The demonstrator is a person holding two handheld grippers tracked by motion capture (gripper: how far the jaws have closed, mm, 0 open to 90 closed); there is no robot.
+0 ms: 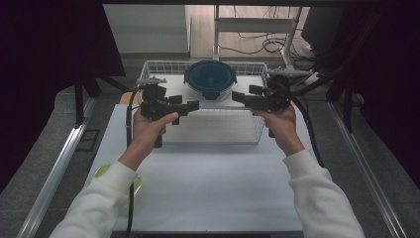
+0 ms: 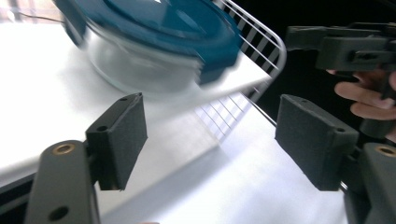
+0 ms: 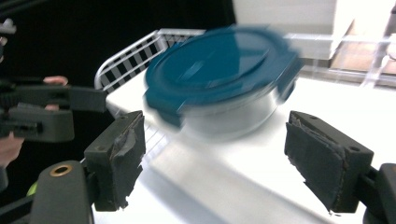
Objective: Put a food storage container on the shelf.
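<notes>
We see a round glass container (image 1: 210,85) with a dark teal snap-on lid (image 1: 210,74) sitting upright, lid up, inside a white wire basket (image 1: 257,130) on the white surface (image 1: 208,188). In the high view it lies at about twelve o'clock from the middle of the surface, toward the far rim of the basket. Being round, it has no long axis along the surface; one lid tab juts toward six o'clock, toward us.

Our left gripper (image 1: 190,105) hovers at roughly ten o'clock of the basket's centre, jaws pointing toward three o'clock. Our right gripper (image 1: 239,97) hovers at about two o'clock, jaws pointing toward nine o'clock. The two tips face each other just in front of the container, apart from it and from each other.

In the left gripper view the jaws of the left gripper (image 2: 210,135) stand wide with nothing between them, and the blurred container (image 2: 140,65) sits above them. In the right gripper view the jaws of the right gripper (image 3: 212,161) are likewise spread wide and empty, with the container (image 3: 229,112) between and beyond them.

A yellow-green object (image 1: 101,173) peeks from under our left sleeve (image 1: 94,203) at the surface's near-left edge.
</notes>
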